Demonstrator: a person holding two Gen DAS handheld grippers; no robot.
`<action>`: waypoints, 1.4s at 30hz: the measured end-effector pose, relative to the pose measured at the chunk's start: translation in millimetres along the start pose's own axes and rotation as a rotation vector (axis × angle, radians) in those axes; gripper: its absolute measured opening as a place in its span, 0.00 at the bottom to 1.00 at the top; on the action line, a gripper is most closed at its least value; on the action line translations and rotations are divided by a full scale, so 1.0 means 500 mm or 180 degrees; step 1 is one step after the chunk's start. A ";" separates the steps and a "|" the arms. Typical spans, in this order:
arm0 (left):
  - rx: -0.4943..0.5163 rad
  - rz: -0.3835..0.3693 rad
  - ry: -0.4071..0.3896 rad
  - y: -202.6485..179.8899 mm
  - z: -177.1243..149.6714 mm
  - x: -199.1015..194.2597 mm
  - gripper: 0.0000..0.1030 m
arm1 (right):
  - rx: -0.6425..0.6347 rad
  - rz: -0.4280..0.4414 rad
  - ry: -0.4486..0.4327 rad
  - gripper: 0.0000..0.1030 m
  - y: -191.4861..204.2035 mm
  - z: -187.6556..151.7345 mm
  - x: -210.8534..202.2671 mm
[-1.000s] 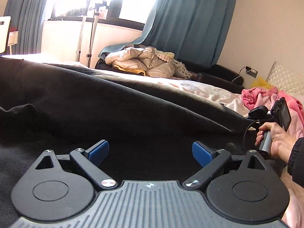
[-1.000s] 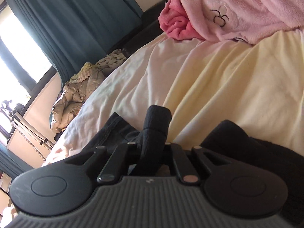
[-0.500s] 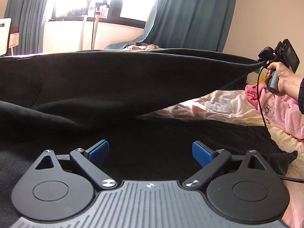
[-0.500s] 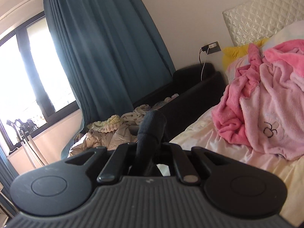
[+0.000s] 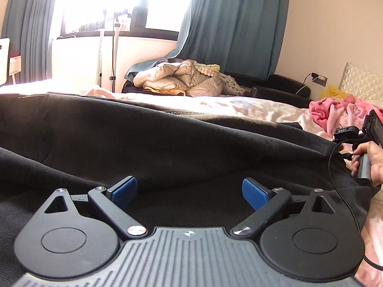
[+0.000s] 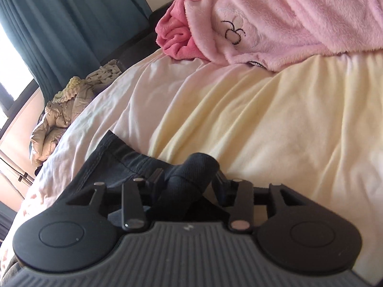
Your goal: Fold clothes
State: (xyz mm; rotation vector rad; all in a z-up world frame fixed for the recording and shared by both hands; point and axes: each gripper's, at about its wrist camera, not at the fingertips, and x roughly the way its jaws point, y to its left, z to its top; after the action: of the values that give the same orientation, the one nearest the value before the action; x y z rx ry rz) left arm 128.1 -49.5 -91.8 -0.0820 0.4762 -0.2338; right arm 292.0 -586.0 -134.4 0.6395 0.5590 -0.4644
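Both your grippers are over the black garment (image 5: 167, 148): left gripper (image 5: 189, 192) wide open, empty; right gripper (image 6: 189, 179) opening, a cloth fold between its jaws

Strong daylight comes from the window (image 5: 115, 2) ahead of the left tool and it is overexposed. Both pictures are sharp, but the edges bend from the fisheye.

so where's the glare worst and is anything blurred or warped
Left wrist view: the window is blown out white and the walls bow from fisheye; black garment stays sharp. Right wrist view: the window strip at the left edge is blown out; pink fleece is crisp.
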 end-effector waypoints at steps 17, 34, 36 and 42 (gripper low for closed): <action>0.0001 0.0136 -0.0341 0.052 0.032 -0.133 0.93 | -0.0758 0.0538 -0.0107 0.56 0.073 -0.207 -0.458; 0.0072 0.0919 -0.0658 0.186 0.108 -0.390 0.94 | -0.1371 0.0863 -0.0178 0.57 0.079 -0.275 -0.540; 0.0026 0.1060 -0.0640 0.212 0.112 -0.407 0.94 | -0.1397 0.0874 -0.0196 0.58 0.078 -0.273 -0.539; -0.0711 0.1216 -0.0623 0.319 0.113 -0.440 0.95 | -0.1406 0.0864 -0.0159 0.59 0.070 -0.267 -0.523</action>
State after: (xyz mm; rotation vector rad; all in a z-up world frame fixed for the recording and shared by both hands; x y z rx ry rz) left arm -3.1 159.6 34.8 -0.2271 0.3132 0.2020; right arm 68.8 -412.1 -48.1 0.2723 0.4974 -0.0930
